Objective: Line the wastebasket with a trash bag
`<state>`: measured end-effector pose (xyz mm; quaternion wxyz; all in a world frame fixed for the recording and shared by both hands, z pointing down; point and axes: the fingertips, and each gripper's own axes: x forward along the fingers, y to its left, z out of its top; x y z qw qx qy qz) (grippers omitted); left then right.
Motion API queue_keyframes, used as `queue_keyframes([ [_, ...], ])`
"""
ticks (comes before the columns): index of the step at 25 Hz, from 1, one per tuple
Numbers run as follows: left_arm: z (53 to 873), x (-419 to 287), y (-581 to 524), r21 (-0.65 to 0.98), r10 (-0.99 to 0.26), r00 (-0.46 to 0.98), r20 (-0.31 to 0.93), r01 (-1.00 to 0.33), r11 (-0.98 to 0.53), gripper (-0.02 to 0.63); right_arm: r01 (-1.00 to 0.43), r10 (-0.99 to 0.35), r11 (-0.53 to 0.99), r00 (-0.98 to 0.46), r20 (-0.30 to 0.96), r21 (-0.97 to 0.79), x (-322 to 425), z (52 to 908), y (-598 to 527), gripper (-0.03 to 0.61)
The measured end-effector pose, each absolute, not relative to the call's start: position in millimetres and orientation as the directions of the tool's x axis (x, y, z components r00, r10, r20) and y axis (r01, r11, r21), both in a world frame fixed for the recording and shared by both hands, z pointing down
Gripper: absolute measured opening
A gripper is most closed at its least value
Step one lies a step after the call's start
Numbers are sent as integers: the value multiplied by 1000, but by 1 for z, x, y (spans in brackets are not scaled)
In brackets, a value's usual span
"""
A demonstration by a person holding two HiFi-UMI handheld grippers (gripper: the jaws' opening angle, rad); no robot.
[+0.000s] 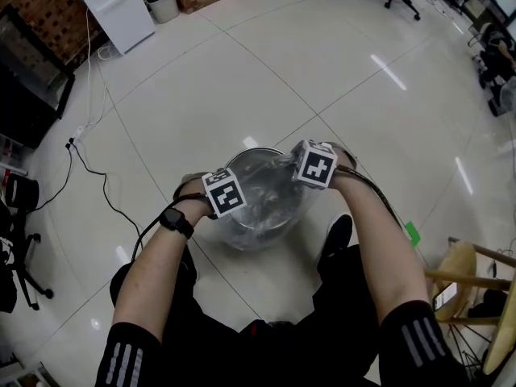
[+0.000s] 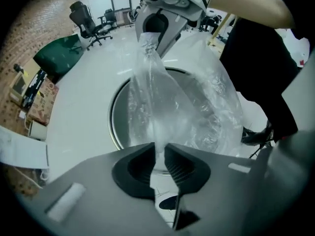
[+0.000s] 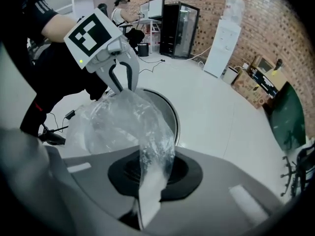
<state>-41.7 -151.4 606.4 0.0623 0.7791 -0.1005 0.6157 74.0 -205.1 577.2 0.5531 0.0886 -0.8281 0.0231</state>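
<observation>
You have the clear, crinkly plastic trash bag point(image 2: 162, 97) stretched over the round silver metal wastebasket point(image 2: 114, 119), your left gripper point(image 2: 160, 156) and right gripper point(image 3: 147, 173) each pinching its film, so it seems partly in, the hem not yet folded over the rim.

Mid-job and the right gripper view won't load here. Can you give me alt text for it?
The right claw is shut on a bunched edge of the clear trash bag, which stretches over the round metal wastebasket to the left claw, gripping the opposite edge. White tiled floor and a brick wall lie behind.
</observation>
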Motion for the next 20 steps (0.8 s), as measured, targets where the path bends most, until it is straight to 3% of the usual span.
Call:
queue_keyframes([
  [1,604,-44,-160,-55,-113,219,969,-257,-965,14,-181,-130,981,-374,918,66,76,578,-208,32],
  [2,600,-48,-170,-86,-151,217,964,-283,-955,-3,-193,-143,978,-375,916,74,78,579,-212,32],
  [7,579,-65,-216,-208,-320,234,918,-403,-891,-3,-318,-217,944,-406,888,85,90,585,-237,34],
  [11,581,-76,-247,-284,-401,230,887,-414,-865,6,-363,-266,926,-425,865,106,85,591,-256,34],
  [14,586,-79,-266,-298,-411,235,881,-400,-867,9,-368,-297,919,-419,858,139,84,597,-272,34],
  [20,618,-80,-278,-188,-299,256,919,-383,-905,49,-422,-241,905,-391,888,59,99,635,-281,34],
])
